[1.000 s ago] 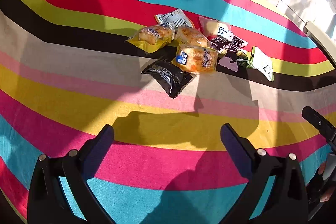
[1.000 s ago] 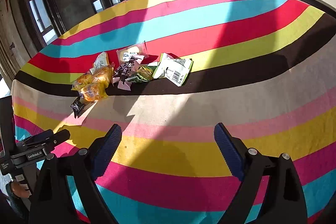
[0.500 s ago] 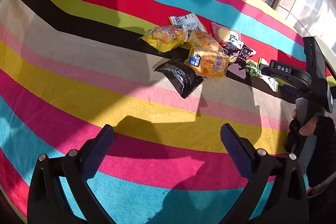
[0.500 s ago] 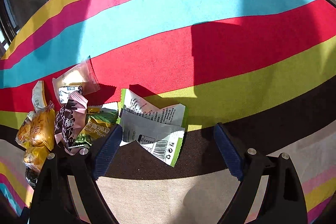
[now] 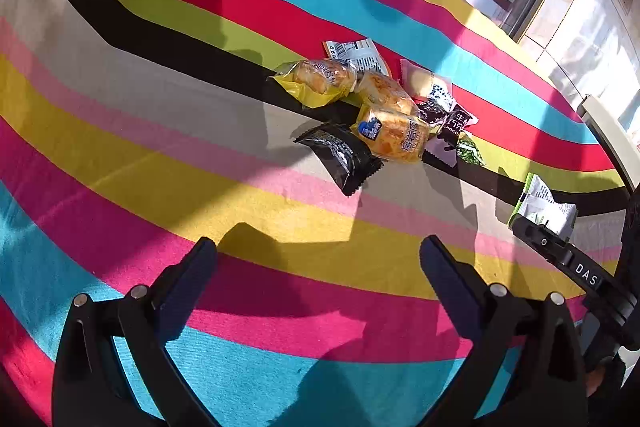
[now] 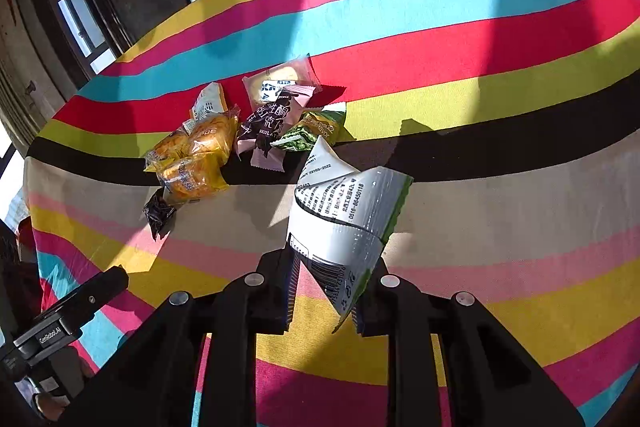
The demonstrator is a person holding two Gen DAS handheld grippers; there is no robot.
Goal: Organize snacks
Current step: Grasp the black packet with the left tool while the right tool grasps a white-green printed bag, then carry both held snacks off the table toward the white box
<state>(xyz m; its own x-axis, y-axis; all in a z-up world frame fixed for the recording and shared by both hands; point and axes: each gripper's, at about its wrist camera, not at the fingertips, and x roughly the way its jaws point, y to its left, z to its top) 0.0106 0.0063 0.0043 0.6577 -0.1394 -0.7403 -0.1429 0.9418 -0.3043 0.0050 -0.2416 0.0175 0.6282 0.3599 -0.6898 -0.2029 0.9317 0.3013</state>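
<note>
1. Worktop (image 6: 500,211): I see a striped cloth covering it across both views. It carries every loose snack.

2. Snack pile (image 6: 240,139): the remaining packets lie clustered at centre-left of the right wrist view and at upper centre of the left wrist view. The group includes yellow bread packets (image 5: 390,133), a black packet (image 5: 340,155), a pink chocolate wrapper (image 6: 272,123) and a green packet (image 6: 312,133). None of these appears disturbed.

3. Left gripper (image 5: 318,259): its jaws stand wide apart with nothing between them, at the bottom of its own view, well short of the pile.

4. Right gripper (image 6: 324,291): its jaws have just been closing and are now clamped on the white-and-green packet (image 6: 344,219).

5. White-and-green packet: half a second ago it lay flat on the cloth at the pile's edge, between the open jaws. It now stands crumpled in the grip at lower centre of the right wrist view, and at the right edge of the left wrist view.

6. Task meaning: I judge the first pick secured. The packet can now be carried to its sorted place; the rest remain unsorted.
</note>
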